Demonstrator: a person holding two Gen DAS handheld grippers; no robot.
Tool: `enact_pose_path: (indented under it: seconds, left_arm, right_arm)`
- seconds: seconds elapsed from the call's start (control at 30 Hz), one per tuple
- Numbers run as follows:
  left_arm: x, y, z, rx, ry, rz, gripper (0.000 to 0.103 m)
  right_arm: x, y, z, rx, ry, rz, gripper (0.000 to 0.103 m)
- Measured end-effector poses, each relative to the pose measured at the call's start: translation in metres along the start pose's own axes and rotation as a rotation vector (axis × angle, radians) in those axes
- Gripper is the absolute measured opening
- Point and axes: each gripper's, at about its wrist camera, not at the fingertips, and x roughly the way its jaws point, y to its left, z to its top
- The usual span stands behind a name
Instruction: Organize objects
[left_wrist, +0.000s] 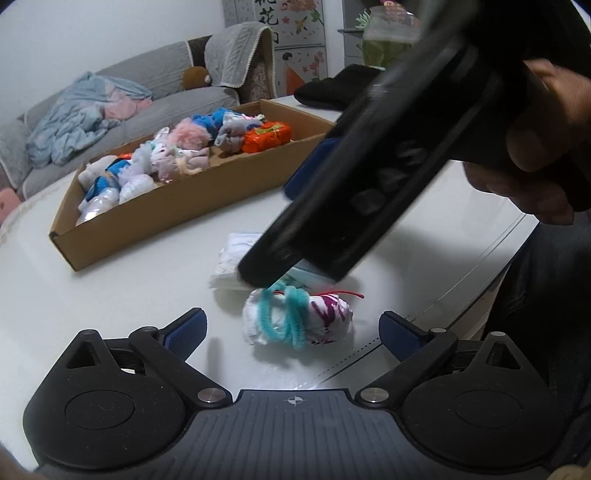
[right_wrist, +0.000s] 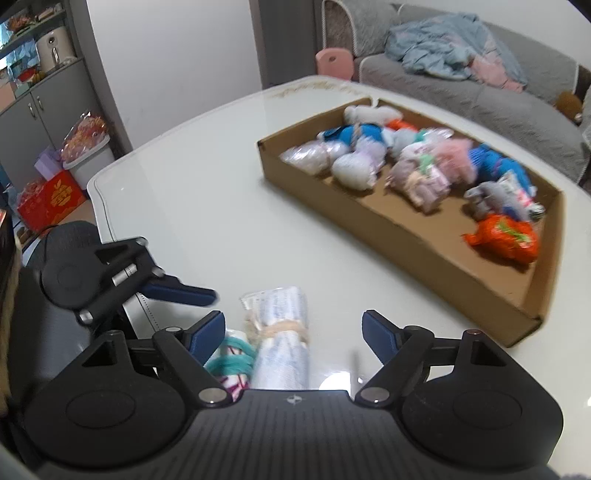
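Left gripper (left_wrist: 293, 330) jaws spread, straddling teal-tied bundle (left_wrist: 297, 321); right gripper (right_wrist: 293, 338) jaws spread over pale roll (right_wrist: 282, 343).

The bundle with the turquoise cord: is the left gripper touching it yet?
Apart. In the left wrist view the left gripper is open, and bare table shows between each blue pad and the bundle with the turquoise cord.

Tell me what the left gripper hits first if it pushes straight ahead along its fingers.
Most likely the white bundle wrapped in teal cord, lying on the table just ahead between the open left gripper fingers. Behind it sits a pale folded bundle, though depth is uncertain.
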Motion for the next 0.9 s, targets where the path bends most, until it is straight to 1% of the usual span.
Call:
enact_pose_path:
  seconds: [0.13,0.17,0.2,0.23,0.27,0.3,0.33,0.43,0.53,0.73,0.9]
  left_arm:
    - [0.004,0.004,0.002,-0.028,-0.013,-0.007,0.098]
    - [0.005,0.005,0.002,-0.029,-0.016,-0.012,0.096]
    - [0.005,0.006,0.003,-0.033,-0.018,-0.024,0.094]
    - [0.004,0.007,0.003,-0.042,-0.018,-0.043,0.087]
    - [0.004,0.008,0.003,-0.053,-0.016,-0.070,0.081]
    - [0.003,0.009,0.003,-0.062,-0.017,-0.087,0.079]
    - [0.002,0.009,0.002,-0.060,-0.019,-0.086,0.078]
    - [0.003,0.010,0.002,-0.063,-0.023,-0.086,0.074]
    - [0.002,0.011,0.004,-0.062,-0.023,-0.091,0.061]
    - [0.001,0.014,0.005,-0.053,-0.015,-0.075,0.059]
    - [-0.004,0.023,0.012,-0.034,0.000,-0.015,0.058]
  right_arm:
    - [0.015,-0.003,0.001,0.023,0.037,0.015,0.067]
    - [0.016,-0.005,0.001,0.032,0.042,0.019,0.062]
    - [0.017,-0.005,0.001,0.039,0.048,0.016,0.059]
    - [0.018,-0.006,0.001,0.045,0.053,0.018,0.055]
    - [0.017,-0.007,0.002,0.047,0.055,0.020,0.045]
    - [0.017,-0.007,0.002,0.048,0.065,0.023,0.040]
    - [0.018,-0.007,0.001,0.049,0.078,0.024,0.035]
    - [0.019,-0.008,-0.003,0.058,0.092,0.034,0.034]
    - [0.018,-0.012,-0.004,0.078,0.081,0.036,0.034]
    - [0.009,-0.023,-0.009,0.102,0.059,0.026,0.033]
    - [-0.008,-0.039,-0.016,0.118,0.031,0.003,0.033]
